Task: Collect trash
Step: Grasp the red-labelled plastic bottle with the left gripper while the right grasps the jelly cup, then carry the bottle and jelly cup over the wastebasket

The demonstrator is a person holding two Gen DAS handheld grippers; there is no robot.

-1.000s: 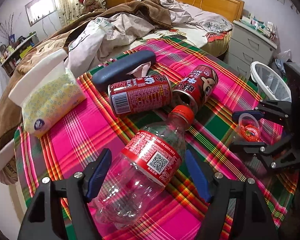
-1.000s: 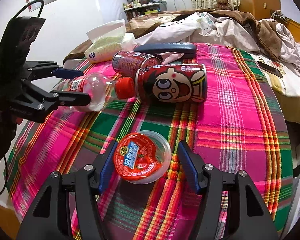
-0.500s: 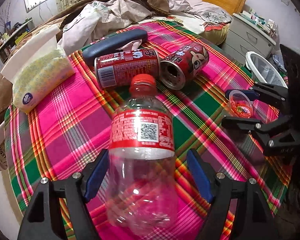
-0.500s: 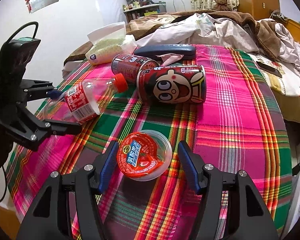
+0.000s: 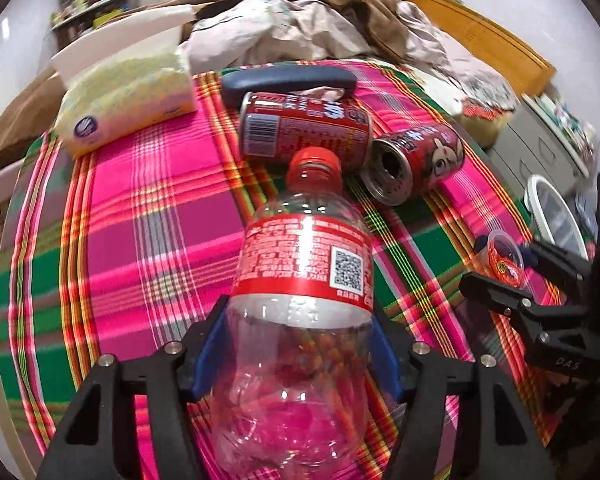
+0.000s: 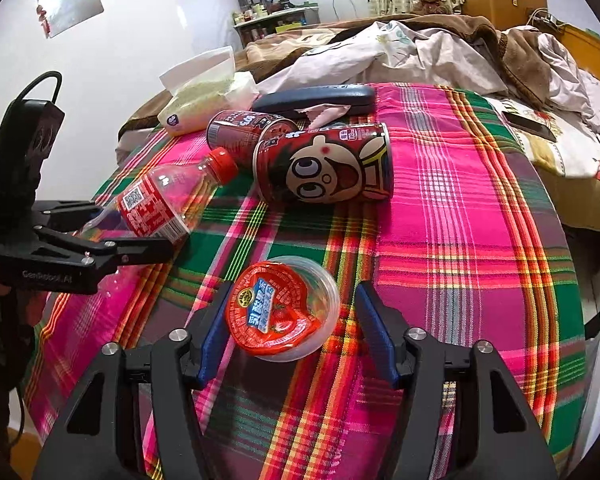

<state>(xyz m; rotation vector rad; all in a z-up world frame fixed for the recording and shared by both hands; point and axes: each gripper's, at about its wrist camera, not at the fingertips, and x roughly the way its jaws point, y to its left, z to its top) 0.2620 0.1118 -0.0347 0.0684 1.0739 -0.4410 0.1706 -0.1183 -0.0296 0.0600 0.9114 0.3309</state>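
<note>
While the plaid cloth (image 6: pixel 451 240) spreads pink and green under everything, we see our left hand-held gripper (image 5: pixel 300 354) with its blue pads against both sides of a clear plastic bottle (image 5: pixel 300 280); its jaws have just been closing on the bottle's lower body. The bottle's red cap (image 5: pixel 315 164) points away from us, toward two red cans lying on their sides. The nearer can (image 5: pixel 303 128) shows its barcode; the cartoon-faced can (image 6: pixel 327 164) lies just beside it, open end toward the left camera. Behind them rest a dark blue case (image 6: pixel 315 98) and a tissue pack (image 5: pixel 128 100), with rumpled bedding (image 6: pixel 419 52) beyond.

Our right hand-held gripper (image 6: pixel 296 334) stands around a small clear jelly cup (image 6: pixel 284 308) with a peeled red foil lid. Its jaws have just been closing too, at a middling width; the left pad sits at the cup's edge while a slim gap shows at the right pad. The cup rests on the cloth.
</note>
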